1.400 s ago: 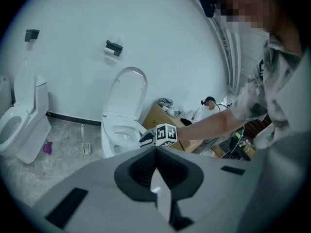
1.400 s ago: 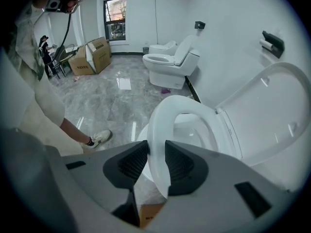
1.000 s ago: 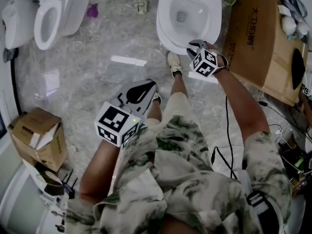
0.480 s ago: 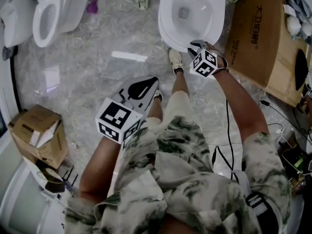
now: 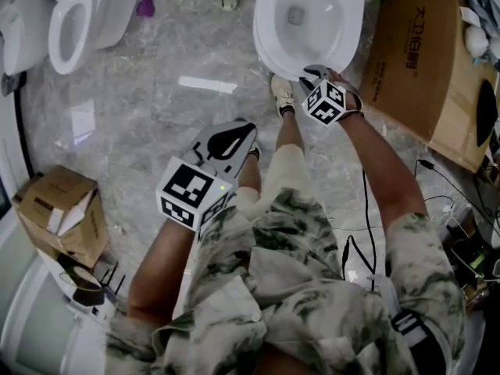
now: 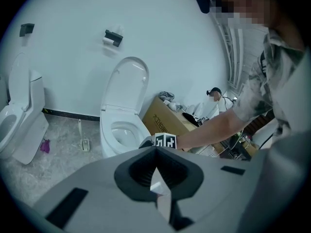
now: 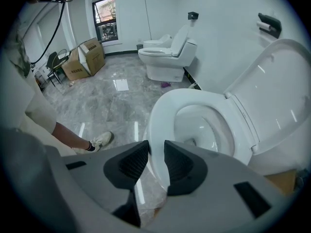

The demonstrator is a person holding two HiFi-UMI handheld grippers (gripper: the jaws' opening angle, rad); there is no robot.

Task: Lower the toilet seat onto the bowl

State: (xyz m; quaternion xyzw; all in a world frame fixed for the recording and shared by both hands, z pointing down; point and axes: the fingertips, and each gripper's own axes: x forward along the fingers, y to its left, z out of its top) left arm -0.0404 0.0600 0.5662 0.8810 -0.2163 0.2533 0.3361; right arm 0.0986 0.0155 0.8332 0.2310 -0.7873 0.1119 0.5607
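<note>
Head view: cardboard box [image 5: 414,61] just beside the toilet [image 5: 312,22]. Right gripper [image 5: 311,72], pointing steeply down, clasps the toilet seat [image 5: 266,33] at its front; left gripper [image 5: 248,123] closed, empty.

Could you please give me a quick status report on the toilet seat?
Left gripper shut, empty. Right gripper clamped on toilet seat front rim. Seat low over bowl, lid upright; full contact unclear. Nothing seen in the way.

cardboard box [image 5: 422,61] just right of toilet [image 5: 268,47], second toilet [image 5: 66,31] well left
</note>
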